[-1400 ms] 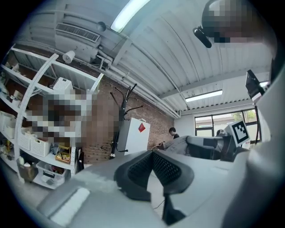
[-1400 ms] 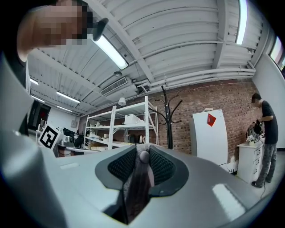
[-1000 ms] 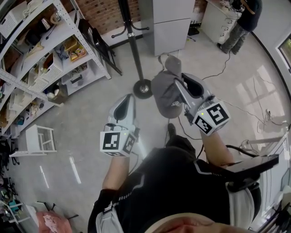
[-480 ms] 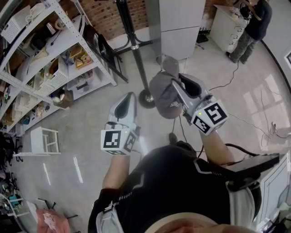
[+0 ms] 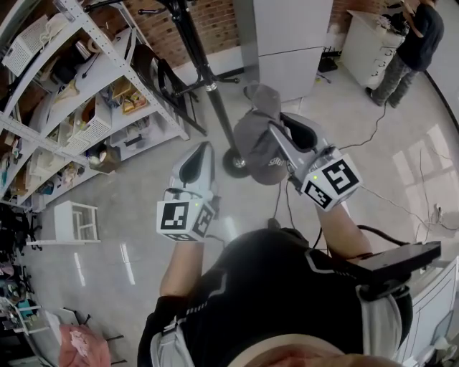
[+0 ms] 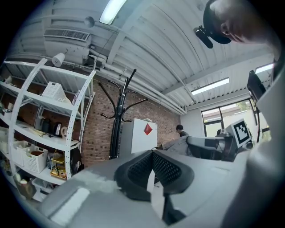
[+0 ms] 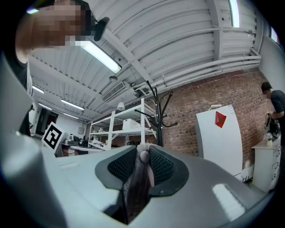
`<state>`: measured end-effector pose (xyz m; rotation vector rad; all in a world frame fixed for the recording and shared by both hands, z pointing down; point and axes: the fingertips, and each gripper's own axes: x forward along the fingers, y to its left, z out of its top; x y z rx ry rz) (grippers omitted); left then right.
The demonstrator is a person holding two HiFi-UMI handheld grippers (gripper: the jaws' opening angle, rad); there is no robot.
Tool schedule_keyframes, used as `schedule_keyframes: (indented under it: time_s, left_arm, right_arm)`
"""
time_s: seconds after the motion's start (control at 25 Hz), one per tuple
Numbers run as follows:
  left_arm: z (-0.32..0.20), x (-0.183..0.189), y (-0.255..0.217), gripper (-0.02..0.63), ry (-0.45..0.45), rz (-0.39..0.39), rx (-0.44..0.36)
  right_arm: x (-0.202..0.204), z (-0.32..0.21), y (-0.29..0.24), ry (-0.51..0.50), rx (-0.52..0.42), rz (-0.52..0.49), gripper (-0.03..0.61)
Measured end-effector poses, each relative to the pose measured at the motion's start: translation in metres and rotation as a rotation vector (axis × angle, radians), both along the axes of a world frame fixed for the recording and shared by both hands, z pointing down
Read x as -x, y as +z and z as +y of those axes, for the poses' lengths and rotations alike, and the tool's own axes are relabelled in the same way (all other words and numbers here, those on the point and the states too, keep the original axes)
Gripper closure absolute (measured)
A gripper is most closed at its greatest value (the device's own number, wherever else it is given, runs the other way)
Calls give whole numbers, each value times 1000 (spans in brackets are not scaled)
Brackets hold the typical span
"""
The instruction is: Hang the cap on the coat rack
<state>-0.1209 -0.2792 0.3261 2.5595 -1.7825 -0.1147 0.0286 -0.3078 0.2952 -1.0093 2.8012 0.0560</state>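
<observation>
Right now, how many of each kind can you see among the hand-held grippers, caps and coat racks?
Hand-held grippers, left and right: 2
Grey fabric cap: 1
Black metal coat rack: 1
Total: 4

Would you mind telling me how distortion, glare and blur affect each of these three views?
Head view: the wide lens bows the shelving, and lamp glare streaks the glossy floor. Left gripper view: dark corners, a blown-out ceiling lamp. Right gripper view: dark corners too; the cap, so near, looks soft.
</observation>
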Motion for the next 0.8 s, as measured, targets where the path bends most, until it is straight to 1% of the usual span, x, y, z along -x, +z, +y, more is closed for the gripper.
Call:
schedule_keyframes:
  time_s: [0.28,0.4,0.52,0.8]
  left_arm:
    - [-40,-18,-11,532,-14,-7,-2]
    - [-55,-21,-14,532,-26,-20,-3]
    - [-71,-24,-23,532,-21,-36,-12]
    - [-107,-3,-29,532,14,-46,-11]
  right_arm:
    - [-19,-43,-10,-31,-18,-1,477]
    - [-23,-58,-14,-47,-30,9,477]
    - [-23,-79,-19,-42,-33,13,477]
    - [-4,-115,-35,2,-64,6,477]
